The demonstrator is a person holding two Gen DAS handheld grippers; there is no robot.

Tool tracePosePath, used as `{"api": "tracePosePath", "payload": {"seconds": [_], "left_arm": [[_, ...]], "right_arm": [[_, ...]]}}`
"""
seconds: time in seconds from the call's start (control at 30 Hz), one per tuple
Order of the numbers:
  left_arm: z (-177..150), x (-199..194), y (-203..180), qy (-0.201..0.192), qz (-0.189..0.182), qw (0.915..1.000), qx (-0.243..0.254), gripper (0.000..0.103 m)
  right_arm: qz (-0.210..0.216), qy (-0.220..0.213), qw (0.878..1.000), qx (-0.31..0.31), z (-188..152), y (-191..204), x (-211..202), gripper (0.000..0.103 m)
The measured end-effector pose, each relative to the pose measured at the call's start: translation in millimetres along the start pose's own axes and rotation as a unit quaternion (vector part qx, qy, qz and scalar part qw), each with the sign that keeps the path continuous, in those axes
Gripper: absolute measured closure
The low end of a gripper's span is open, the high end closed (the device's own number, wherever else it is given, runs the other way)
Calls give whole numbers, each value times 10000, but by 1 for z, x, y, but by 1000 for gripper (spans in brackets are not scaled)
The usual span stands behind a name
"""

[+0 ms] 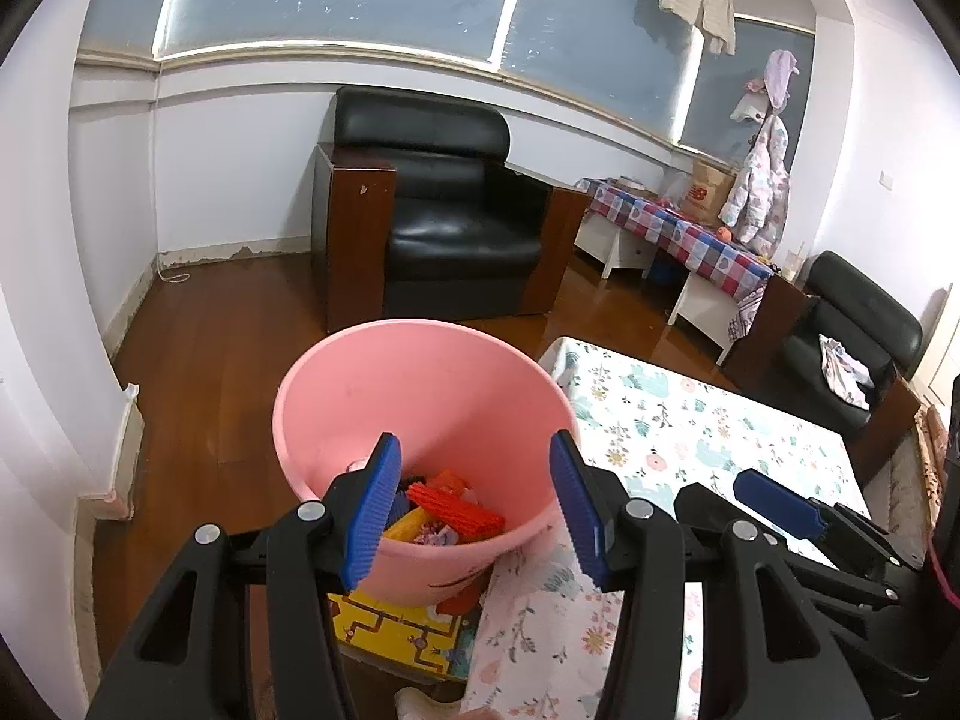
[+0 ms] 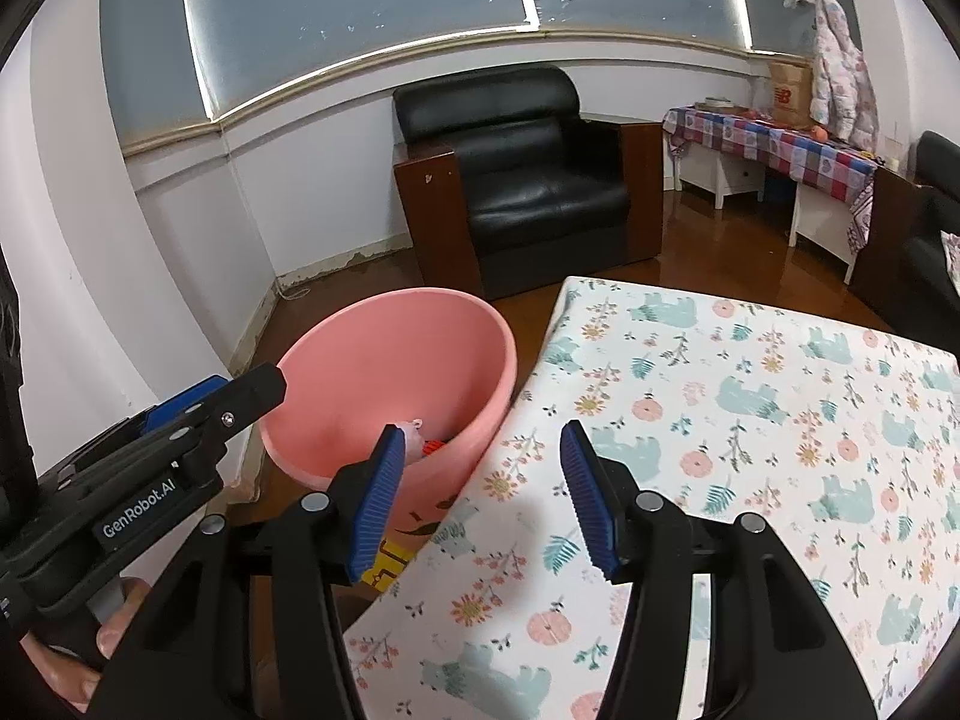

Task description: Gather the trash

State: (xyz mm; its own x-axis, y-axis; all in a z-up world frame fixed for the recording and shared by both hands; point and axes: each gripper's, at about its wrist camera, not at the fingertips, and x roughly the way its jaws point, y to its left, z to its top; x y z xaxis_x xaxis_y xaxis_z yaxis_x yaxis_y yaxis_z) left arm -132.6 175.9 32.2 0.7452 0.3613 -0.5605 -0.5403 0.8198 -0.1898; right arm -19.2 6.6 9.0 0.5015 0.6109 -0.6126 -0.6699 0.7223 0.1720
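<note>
Now, my notes.
Left claw [image 1: 475,504]: I see jaws wide apart, empty.
Right claw [image 2: 480,495]: parted, empty.
Pink bucket [image 1: 420,396]: just ahead of left claw, scraps [image 1: 447,510] inside.

Smooth pink plastic on the bucket [image 1: 420,408], faintly shiny inside. Printed floral cloth, matt and soft-looking, over the worktop [image 2: 750,420]. Ribbed blue rubbery pads on the fingers [image 1: 372,510], set in matt black plastic with small bright metal rivets. Glossy black leather on the armchair [image 1: 444,204], with polished dark wood side panels. Shiny varnished wood across the floor [image 1: 228,324]. Checked cloth over the side table [image 1: 678,228].
</note>
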Motion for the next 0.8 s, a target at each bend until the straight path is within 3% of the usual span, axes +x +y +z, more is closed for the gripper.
{"api": "tracePosePath", "payload": {"seconds": [0.8], "left_arm": [[-14, -16, -30, 25, -9, 9996, 268, 55]], "right_arm": [[-149, -306, 9992, 186, -13, -16, -33, 48]]}}
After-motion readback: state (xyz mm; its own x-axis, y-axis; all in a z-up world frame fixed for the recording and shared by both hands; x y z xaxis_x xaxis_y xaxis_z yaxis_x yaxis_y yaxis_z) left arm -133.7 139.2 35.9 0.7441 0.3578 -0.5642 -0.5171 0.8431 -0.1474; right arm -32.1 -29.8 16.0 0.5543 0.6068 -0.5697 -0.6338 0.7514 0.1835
